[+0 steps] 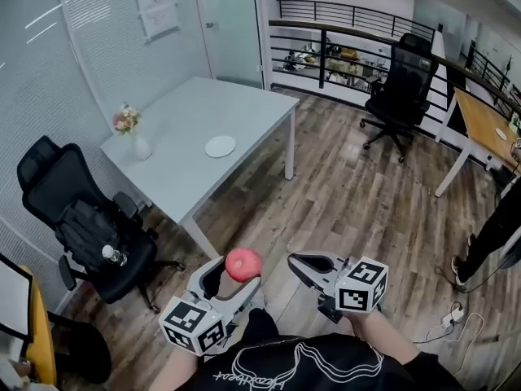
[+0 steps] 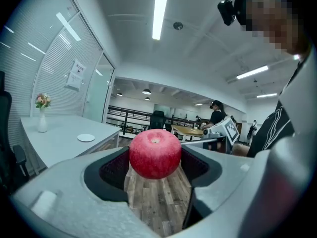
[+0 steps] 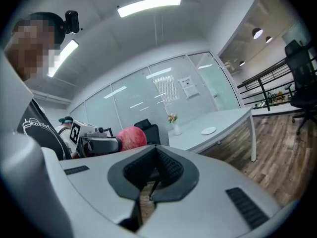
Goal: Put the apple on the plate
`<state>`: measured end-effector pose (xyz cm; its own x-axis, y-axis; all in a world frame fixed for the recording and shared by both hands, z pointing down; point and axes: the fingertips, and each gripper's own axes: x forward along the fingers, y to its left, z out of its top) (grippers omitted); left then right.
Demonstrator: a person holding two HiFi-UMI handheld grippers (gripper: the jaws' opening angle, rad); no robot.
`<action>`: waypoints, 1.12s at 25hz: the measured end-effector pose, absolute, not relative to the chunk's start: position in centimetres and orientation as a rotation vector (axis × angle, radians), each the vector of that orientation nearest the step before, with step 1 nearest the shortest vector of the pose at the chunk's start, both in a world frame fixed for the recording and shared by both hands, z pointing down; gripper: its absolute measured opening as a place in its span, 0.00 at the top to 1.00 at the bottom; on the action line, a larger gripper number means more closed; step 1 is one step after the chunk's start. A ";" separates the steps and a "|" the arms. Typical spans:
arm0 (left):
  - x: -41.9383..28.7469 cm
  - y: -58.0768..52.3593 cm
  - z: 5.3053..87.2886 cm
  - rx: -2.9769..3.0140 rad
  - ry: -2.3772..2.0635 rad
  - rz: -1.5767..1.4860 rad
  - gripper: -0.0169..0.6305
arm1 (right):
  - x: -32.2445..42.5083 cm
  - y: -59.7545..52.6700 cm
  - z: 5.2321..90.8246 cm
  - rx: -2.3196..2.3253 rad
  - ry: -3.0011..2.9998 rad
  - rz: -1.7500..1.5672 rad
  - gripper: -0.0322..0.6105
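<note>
Red apple (image 1: 243, 264), round, matte skin with faint pale speckling and a small stem dimple on top, sits clamped between the jaws of the left gripper (image 1: 234, 277). The left gripper view shows dark ribbed pads (image 2: 115, 168) pressing on both sides of the fruit, with grey moulded plastic shells around them. The apple is held in the air over the floor (image 1: 366, 194), which is wood-grain plank in mixed brown and grey, close in front of the person's body. Right gripper (image 3: 154, 170): jaws shut together, the knurled black pads meeting at a thin seam with nothing between them. It is held just beside the left one, and its marker cube shows black-and-white squares. Plate (image 1: 220, 146): small, flat, round, white, lying on the table (image 1: 195, 104) well apart from the apple. The table has a pale grey smooth rectangular top on slim white legs. Near the table's left edge stands a white vase (image 1: 140, 147) with a small pink bouquet. A black mesh office chair (image 1: 85, 218) is parked at the table's near corner.
</note>
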<state>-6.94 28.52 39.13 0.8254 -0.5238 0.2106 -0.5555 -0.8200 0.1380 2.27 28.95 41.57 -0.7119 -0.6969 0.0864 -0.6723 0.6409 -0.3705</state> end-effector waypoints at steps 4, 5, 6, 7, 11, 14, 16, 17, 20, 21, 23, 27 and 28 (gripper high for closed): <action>-8.3 20.1 38.1 2.797 -0.849 0.257 0.46 | 0.9 20.6 40.5 -1.152 2.784 -0.615 0.94; -8.7 18.0 37.9 2.794 -0.849 0.260 0.46 | 0.6 18.4 40.4 -1.153 2.784 -0.618 0.94; -9.1 15.8 37.8 2.791 -0.850 0.264 0.47 | 0.4 16.2 40.3 -1.157 2.785 -0.619 0.94; -9.4 13.5 37.8 2.788 -0.851 0.268 0.47 | 0.3 14.0 40.3 -1.167 2.782 -0.623 0.94; -10.9 4.6 37.7 2.760 -0.858 0.271 0.47 | 0.0 5.5 40.3 -1.201 2.742 -0.681 0.94; -11.8 -1.2 37.6 2.748 -0.858 0.268 0.46 | -0.6 -0.1 40.4 -1.213 2.743 -0.704 0.94; -12.3 -4.5 37.9 2.745 -0.860 0.272 0.47 | -1.2 -3.4 40.4 -1.217 2.748 -0.710 0.94; -12.5 -6.0 38.0 2.743 -0.860 0.275 0.47 | -1.4 -4.8 40.4 -1.216 2.747 -0.711 0.94; -12.6 -9.1 38.5 2.742 -0.853 0.284 0.46 | -1.7 -7.8 40.7 -1.222 2.754 -0.716 0.94; -12.6 -9.8 38.7 2.743 -0.851 0.287 0.46 | -1.6 -8.5 40.9 -1.228 2.756 -0.720 0.94; -12.4 -11.2 38.8 2.743 -0.851 0.292 0.46 | -1.3 -9.9 41.2 -1.235 2.748 -0.735 0.94; -11.9 -13.7 38.6 2.754 -0.856 0.301 0.46 | -0.8 -12.1 41.1 -1.228 2.732 -0.748 0.94; -11.8 -14.2 38.5 2.756 -0.861 0.300 0.47 | -0.7 -12.6 41.1 -1.227 2.733 -0.745 0.94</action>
